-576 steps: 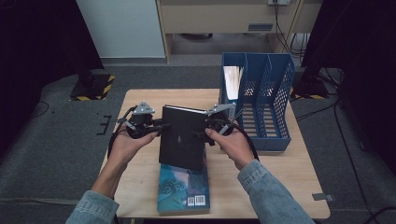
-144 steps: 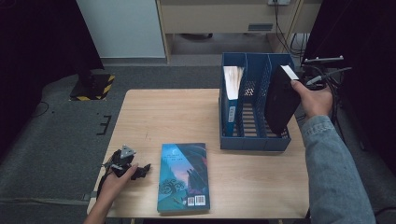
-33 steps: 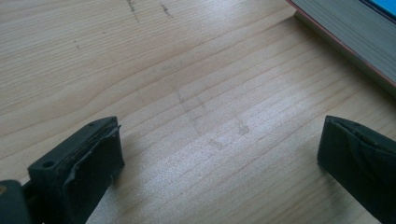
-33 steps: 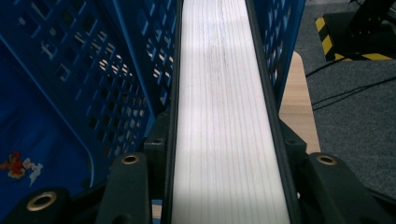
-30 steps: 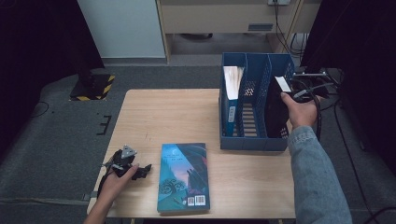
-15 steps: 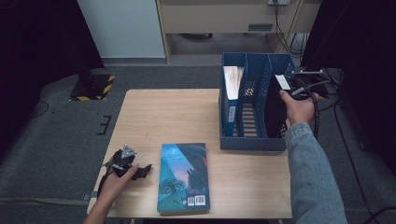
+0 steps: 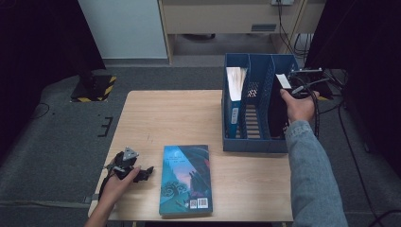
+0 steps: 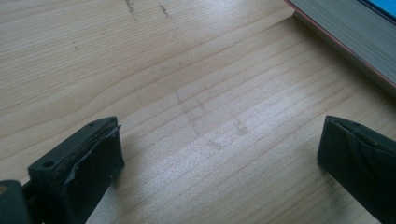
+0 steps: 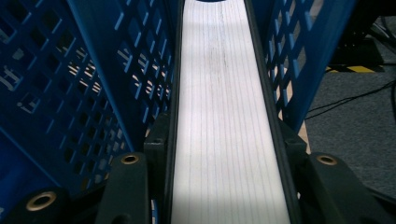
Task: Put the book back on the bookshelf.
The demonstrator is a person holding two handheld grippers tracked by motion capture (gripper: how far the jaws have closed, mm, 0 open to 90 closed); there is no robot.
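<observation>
A black book (image 7: 276,106) stands upright in the rightmost slot of the blue file rack (image 7: 250,142), white page edge (image 9: 224,116) facing up. My right gripper (image 7: 295,87) is shut on its top, one jaw on each cover. Its own view shows my right gripper (image 9: 223,154) pressed against both sides of the book. A teal book (image 7: 185,179) lies flat near the table's front edge. My left gripper (image 7: 142,172) rests open on the table just left of it. The left gripper view has my left gripper (image 8: 219,158) wide apart over bare wood, with the teal book's (image 8: 348,39) page edge beyond.
Another blue book (image 7: 234,101) with white pages stands in the rack's leftmost slot; the middle slot is free. The wooden table (image 7: 170,118) is bare at left and centre. Cables (image 7: 331,85) trail off the table's right side. Dark floor surrounds the table.
Over the earlier frames the black book went from both grippers at the table's centre to the rack's right slot, held by the right gripper. In the last second it sank slightly lower.
</observation>
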